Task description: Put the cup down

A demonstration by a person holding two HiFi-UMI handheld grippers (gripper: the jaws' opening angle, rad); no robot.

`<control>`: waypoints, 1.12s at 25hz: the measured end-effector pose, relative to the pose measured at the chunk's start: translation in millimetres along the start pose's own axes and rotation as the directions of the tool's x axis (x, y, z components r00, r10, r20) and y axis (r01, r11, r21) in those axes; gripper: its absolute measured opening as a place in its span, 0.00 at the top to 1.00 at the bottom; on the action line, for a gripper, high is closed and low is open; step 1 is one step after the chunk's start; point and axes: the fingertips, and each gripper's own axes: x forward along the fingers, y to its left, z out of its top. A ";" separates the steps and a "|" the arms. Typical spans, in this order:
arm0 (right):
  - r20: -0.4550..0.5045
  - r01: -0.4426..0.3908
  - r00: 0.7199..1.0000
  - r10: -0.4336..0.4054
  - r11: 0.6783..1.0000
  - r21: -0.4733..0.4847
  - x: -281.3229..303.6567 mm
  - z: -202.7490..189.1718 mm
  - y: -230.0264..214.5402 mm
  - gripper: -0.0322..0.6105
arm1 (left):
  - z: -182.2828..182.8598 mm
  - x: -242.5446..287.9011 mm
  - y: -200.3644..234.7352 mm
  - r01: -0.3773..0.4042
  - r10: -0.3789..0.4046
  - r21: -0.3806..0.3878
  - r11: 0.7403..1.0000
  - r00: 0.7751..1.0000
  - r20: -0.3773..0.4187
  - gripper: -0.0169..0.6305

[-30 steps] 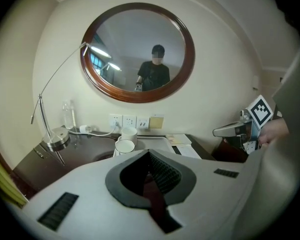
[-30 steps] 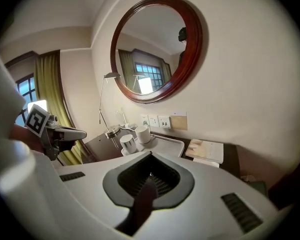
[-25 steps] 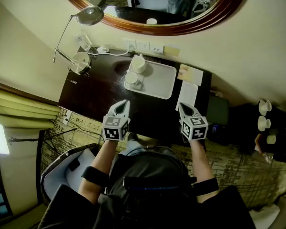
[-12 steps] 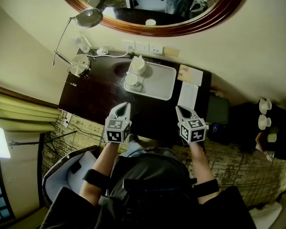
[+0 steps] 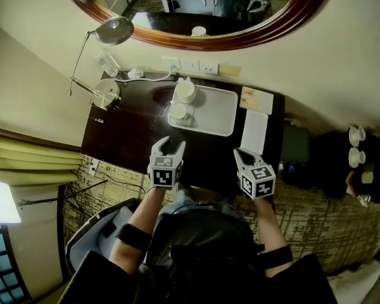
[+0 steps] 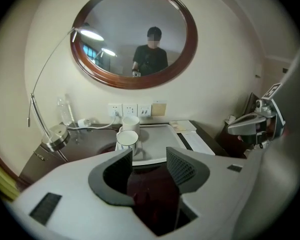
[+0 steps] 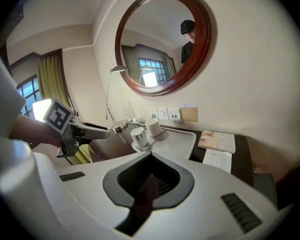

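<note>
Two white cups stand on the left end of a white tray (image 5: 209, 111) on the dark desk: one nearer me (image 5: 177, 111) (image 6: 127, 139) (image 7: 139, 135), one behind it (image 5: 185, 91) (image 6: 130, 122) (image 7: 152, 126). My left gripper (image 5: 168, 147) (image 6: 147, 164) hangs over the desk's front edge, short of the tray. Its jaws have just been opening and stand apart with nothing between them. My right gripper (image 5: 240, 153) (image 7: 150, 176) hovers to the right at the same edge, shut and empty.
A desk lamp's round base (image 5: 106, 94) stands at the desk's left, with a plastic bottle (image 5: 107, 63) and wall sockets (image 5: 191, 64) behind. Paper sheets (image 5: 254, 130) and a booklet (image 5: 257, 99) lie right of the tray. An oval mirror (image 5: 196, 40) hangs above. More cups (image 5: 355, 147) sit far right.
The left gripper's jaws, shut in both earlier frames, now stand apart. Both grippers have sunk a little toward the desk's front edge.
</note>
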 end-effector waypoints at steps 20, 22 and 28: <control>-0.071 0.088 0.994 -0.080 0.989 0.119 33.9 -37.4 19.6 0.95 | 8.0 148.1 62.2 0.152 -0.137 0.124 0.981 0.983 -0.123 0.08; -0.071 0.099 0.993 -0.091 0.987 0.128 34.8 -40.2 20.9 0.95 | 5.1 158.3 63.9 0.165 -0.145 0.138 0.977 0.979 -0.143 0.07; -0.083 0.126 0.990 -0.115 0.981 0.149 35.7 -53.1 23.3 0.95 | -2.8 181.2 68.4 0.179 -0.151 0.151 0.972 0.972 -0.177 0.07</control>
